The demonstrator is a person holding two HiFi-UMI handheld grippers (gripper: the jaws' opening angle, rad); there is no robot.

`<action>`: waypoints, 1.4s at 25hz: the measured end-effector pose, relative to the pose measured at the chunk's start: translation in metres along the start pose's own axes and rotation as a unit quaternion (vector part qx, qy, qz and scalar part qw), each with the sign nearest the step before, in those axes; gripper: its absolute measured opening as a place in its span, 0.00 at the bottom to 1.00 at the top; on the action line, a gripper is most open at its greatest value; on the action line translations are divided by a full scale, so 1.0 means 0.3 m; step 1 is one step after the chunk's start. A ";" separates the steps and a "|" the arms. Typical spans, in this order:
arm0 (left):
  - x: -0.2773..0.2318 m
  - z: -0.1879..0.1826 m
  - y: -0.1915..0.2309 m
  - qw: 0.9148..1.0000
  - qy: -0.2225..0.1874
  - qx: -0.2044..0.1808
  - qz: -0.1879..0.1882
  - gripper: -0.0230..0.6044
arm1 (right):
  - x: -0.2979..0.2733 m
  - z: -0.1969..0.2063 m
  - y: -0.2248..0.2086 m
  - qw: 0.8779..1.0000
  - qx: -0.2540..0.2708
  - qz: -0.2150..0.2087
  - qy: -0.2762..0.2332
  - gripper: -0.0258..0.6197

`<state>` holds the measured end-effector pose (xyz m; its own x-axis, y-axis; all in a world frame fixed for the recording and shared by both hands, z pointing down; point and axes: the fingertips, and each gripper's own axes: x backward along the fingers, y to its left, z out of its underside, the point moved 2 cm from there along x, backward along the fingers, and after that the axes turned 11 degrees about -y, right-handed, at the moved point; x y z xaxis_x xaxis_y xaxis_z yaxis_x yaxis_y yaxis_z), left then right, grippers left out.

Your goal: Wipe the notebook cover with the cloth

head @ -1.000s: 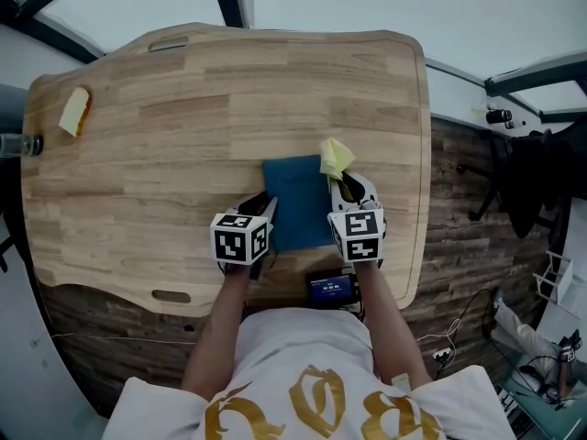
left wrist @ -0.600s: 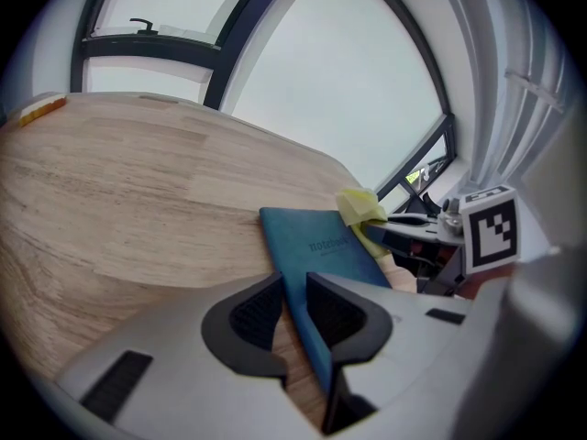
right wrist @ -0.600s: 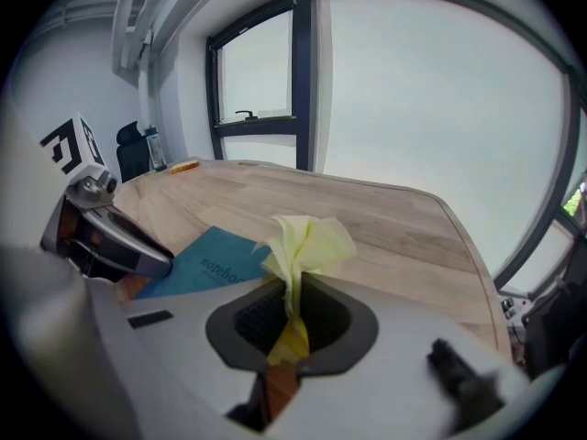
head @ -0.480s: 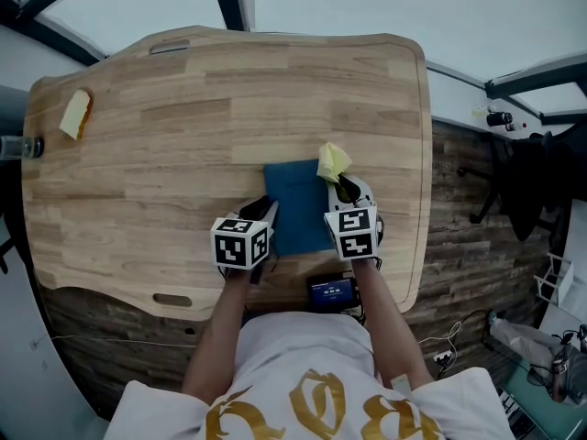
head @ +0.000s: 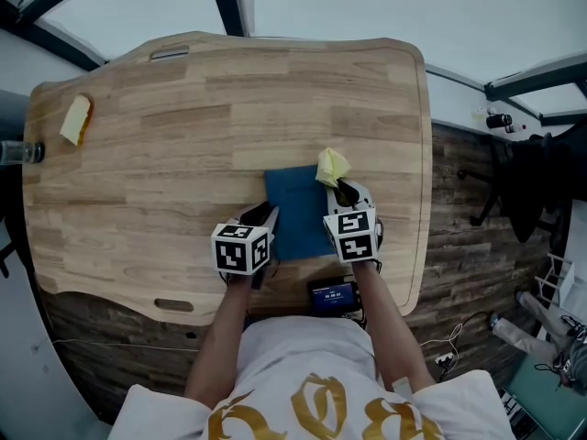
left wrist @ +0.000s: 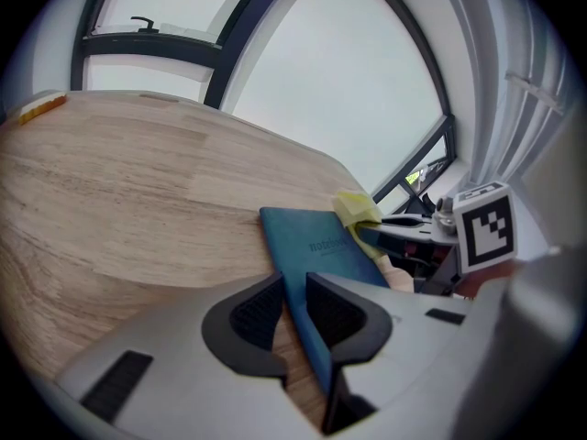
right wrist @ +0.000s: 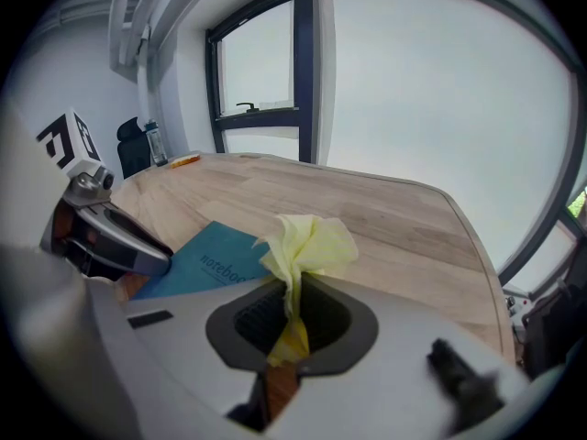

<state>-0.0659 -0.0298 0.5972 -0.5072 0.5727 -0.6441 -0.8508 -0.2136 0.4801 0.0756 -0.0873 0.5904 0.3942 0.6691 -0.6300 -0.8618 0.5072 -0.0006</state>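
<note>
notebook: blue notebook [head: 295,211], flat on the wooden table [head: 183,126], close to the person's edge and between the two grippers, printed cover up.
cloth: yellow cloth [head: 332,166], bunched into a tuft at the notebook's far right corner; whether it touches the cover cannot be told.
left gripper: left gripper [head: 261,214], jaws partly apart and straddling the notebook's left edge; one pad lies against the cover, bare wood shows beside the other; no clamp.
right gripper: right gripper [head: 344,189], jaws closed on the cloth's lower end, the tuft standing out ahead.
handling, notebook: judged thin, light and stiff-covered; likely to slide on smooth wood under a stroke; best steadied at the left edge, clear of the wiped area.
handling, cloth: judged soft and limp; best gripped low on the bunch so the loose end drags across the cover.
</note>
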 end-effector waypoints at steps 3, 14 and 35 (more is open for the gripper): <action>0.000 -0.003 0.002 1.000 0.000 0.000 -0.002 0.17 | -0.005 -0.007 0.012 1.000 0.007 -0.005 0.002 0.10; -0.002 0.000 0.001 1.000 0.002 0.006 0.000 0.17 | -0.032 -0.024 0.106 0.999 0.027 -0.040 0.003 0.10; 0.001 -0.002 0.000 1.000 0.002 0.010 0.001 0.17 | -0.073 -0.058 0.218 0.995 0.047 -0.091 0.011 0.10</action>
<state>-0.0662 -0.0303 0.5967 -0.5093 0.5688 -0.6458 -0.8471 -0.1992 0.4927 0.0051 -0.0784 0.5907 0.5331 0.5503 -0.6426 -0.7428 0.6680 -0.0441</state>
